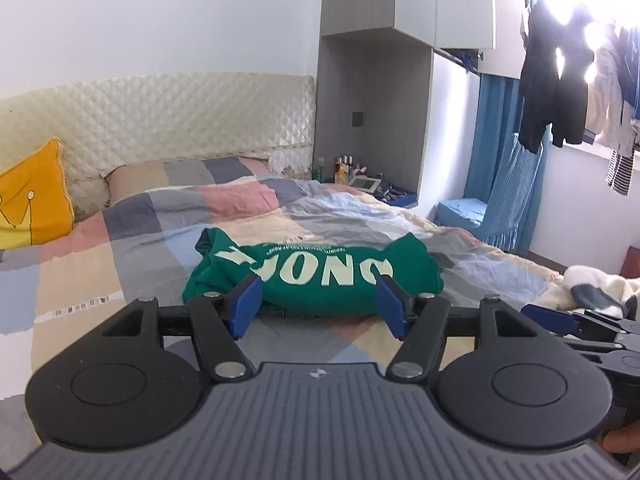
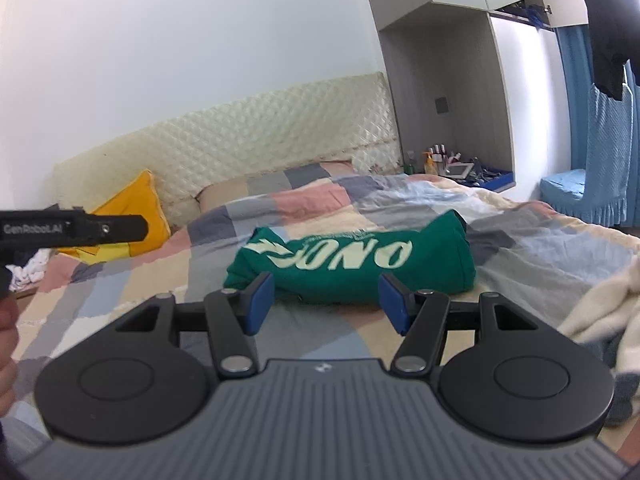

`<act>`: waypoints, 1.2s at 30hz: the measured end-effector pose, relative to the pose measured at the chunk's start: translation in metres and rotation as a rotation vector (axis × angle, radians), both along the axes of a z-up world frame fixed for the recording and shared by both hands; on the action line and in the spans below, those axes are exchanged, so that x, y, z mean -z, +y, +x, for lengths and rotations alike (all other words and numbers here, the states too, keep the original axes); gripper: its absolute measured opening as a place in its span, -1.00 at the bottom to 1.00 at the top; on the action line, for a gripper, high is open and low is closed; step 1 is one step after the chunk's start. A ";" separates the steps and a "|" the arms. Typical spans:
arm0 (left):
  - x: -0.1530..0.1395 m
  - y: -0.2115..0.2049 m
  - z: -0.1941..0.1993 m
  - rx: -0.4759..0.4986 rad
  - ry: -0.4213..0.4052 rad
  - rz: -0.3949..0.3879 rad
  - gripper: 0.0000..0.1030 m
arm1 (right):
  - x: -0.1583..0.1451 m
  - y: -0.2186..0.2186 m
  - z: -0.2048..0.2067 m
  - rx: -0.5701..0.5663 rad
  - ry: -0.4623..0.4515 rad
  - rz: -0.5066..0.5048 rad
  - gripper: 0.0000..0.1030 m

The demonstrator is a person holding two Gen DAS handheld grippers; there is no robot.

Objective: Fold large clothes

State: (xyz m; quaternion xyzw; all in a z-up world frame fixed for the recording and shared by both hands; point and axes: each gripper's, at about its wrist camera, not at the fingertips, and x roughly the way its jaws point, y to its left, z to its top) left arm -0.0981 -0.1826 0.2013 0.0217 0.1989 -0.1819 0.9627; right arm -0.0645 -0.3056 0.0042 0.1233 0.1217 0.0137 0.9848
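A green garment [image 1: 312,276] with pale lettering lies folded into a compact bundle on the patchwork bed cover [image 1: 120,240]; it also shows in the right wrist view [image 2: 352,264]. My left gripper [image 1: 318,306] is open and empty, just short of the bundle's near edge. My right gripper [image 2: 326,304] is open and empty too, just in front of the bundle. The right gripper's tip [image 1: 552,316] shows at the right edge of the left wrist view; the left gripper's body [image 2: 72,228] shows at the left of the right wrist view.
A white fluffy garment [image 2: 600,312] lies on the bed to the right. A yellow pillow [image 1: 32,208] leans on the quilted headboard [image 1: 160,120]. A nightstand with bottles [image 1: 352,176], a grey wardrobe [image 1: 376,80] and hanging clothes [image 1: 556,80] stand beyond.
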 end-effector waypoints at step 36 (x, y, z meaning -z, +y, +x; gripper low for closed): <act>0.075 -0.003 0.037 -0.057 0.086 -0.021 0.38 | 0.020 0.004 0.003 0.059 0.025 -0.055 0.19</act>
